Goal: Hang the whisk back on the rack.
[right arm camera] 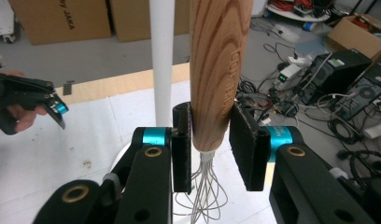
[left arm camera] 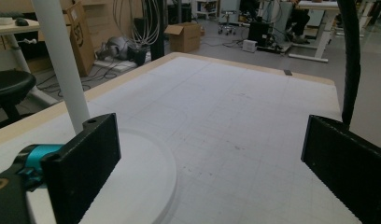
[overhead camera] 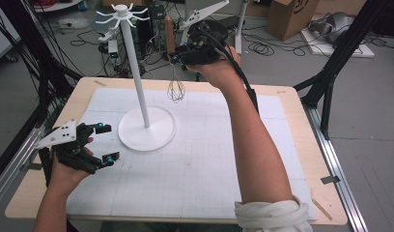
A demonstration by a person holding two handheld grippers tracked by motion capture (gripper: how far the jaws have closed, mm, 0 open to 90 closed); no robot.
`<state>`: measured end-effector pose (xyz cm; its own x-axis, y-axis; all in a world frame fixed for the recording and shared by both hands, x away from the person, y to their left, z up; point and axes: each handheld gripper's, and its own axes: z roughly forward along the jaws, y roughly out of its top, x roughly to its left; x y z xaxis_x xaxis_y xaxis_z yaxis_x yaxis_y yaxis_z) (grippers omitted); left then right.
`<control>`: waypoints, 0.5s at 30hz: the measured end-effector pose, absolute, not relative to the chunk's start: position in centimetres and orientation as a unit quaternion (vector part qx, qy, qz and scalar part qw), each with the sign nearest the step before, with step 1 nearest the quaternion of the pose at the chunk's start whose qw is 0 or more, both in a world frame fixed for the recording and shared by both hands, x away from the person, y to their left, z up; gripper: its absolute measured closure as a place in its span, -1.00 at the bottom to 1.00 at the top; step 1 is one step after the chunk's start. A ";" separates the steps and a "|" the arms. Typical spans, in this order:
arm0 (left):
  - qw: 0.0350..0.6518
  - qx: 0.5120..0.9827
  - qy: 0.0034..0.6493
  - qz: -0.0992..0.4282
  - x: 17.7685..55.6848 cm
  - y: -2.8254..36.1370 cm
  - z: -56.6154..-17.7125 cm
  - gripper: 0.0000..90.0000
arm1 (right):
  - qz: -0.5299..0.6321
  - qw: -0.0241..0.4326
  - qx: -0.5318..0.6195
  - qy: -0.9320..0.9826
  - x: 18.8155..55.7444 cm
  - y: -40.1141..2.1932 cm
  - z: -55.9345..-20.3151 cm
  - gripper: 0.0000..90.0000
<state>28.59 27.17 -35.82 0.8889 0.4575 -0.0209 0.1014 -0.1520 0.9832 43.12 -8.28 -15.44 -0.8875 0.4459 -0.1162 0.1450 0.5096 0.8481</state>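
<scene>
- Left gripper (overhead camera: 104, 142): low on the table (overhead camera: 291, 145), jaws spread wide, nothing between them. Sits just beside the stand base (overhead camera: 147, 128).
- Stand (overhead camera: 134, 67): white pole on a round base, ring of hooks (overhead camera: 121, 15) at the top. Tall and thin, so probably tips if knocked up high.
- Whisk (right arm camera: 215, 70): held up in the air near the hooks, wooden handle up, wire loops (overhead camera: 176, 89) hanging down.
- Right gripper (right arm camera: 212, 140): clamped on the handle's lower end, just above the wires.
- Handling guess: light. Handle is stiff, smooth and round, so it may twist in the pads. Wires are springy and bend easily: grip the wood, not the wires.
</scene>
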 end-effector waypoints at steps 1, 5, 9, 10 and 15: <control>0.624 0.745 0.187 0.143 28.6 27.2 -35.8 -0.88 | 0.463 0.162 0.175 0.853 43.2 -8.1 -15.4 0.57; 0.625 0.744 0.188 0.143 28.6 27.2 -35.8 -0.88 | 0.456 0.166 0.182 0.855 43.6 -7.3 -15.1 0.57; 0.624 0.745 0.187 0.145 28.6 27.3 -35.8 -0.88 | 0.446 0.167 0.189 0.859 43.9 -6.6 -14.9 0.57; 0.625 0.744 0.187 0.145 28.6 27.3 -35.8 -0.88 | 0.446 0.168 0.186 0.859 43.9 -6.4 -14.8 0.57; 0.627 0.742 0.188 0.144 28.5 27.5 -35.7 -0.88 | 0.440 0.169 0.188 0.862 43.9 -5.5 -14.5 0.57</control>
<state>28.53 27.46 -35.72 0.8876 0.4601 -0.0223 0.0991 -0.1433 0.9847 43.85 -5.48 -14.54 -0.8725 0.4721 -0.1255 0.1747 0.5415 0.8224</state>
